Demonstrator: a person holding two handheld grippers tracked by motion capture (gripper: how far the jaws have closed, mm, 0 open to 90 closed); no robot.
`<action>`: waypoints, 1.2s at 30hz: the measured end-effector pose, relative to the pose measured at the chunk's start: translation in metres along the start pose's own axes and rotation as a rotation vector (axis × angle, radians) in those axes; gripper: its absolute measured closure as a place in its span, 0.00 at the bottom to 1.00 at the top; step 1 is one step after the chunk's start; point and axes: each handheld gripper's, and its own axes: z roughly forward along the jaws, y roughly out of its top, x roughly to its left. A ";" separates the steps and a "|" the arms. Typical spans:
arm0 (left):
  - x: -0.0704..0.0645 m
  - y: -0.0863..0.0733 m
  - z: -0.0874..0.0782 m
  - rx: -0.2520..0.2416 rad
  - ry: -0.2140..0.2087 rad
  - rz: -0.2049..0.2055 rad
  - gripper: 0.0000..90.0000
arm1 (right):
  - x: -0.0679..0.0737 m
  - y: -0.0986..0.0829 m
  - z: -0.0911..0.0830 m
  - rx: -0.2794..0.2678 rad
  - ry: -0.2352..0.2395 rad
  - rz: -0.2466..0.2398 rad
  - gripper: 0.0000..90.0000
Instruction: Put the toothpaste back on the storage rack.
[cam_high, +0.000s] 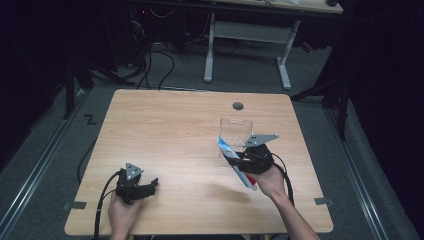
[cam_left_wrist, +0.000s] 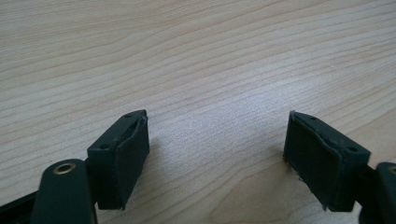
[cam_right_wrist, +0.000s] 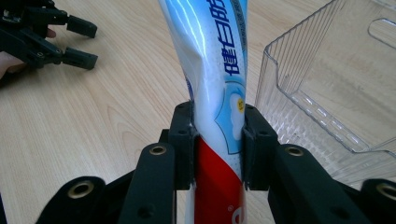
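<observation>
R gripper (cam_right_wrist: 217, 140) clamped on toothpaste tube (cam_right_wrist: 210, 60) beside clear bin (cam_right_wrist: 299, 93); L gripper (cam_left_wrist: 217, 154) wide open, empty, on surface (cam_left_wrist: 187, 56).

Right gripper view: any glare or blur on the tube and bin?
Right gripper view: sharp; soft white sheen down the toothpaste tube, highlights on the clear plastic bin ribs. High view: dim, dark surround, both small and soft. Left gripper view: even light on the table, far grain slightly soft.

On the one wooden table (cam_high: 165, 130) there are one toothpaste tube (cam_right_wrist: 215, 70), one clear plastic box (cam_right_wrist: 327, 88) and two grippers: left gripper (cam_high: 145, 189), right gripper (cam_right_wrist: 217, 140).
</observation>
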 end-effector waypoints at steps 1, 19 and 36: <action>0.000 0.000 0.000 0.000 0.000 0.000 0.25 | -0.001 0.000 -0.001 -0.003 0.001 0.000 0.78; 0.000 0.000 0.000 0.000 -0.001 0.000 0.25 | -0.004 0.009 -0.009 -0.029 -0.021 -0.006 0.78; 0.000 0.000 0.000 0.000 0.000 0.001 0.25 | -0.016 0.018 -0.023 -0.081 -0.033 0.030 0.78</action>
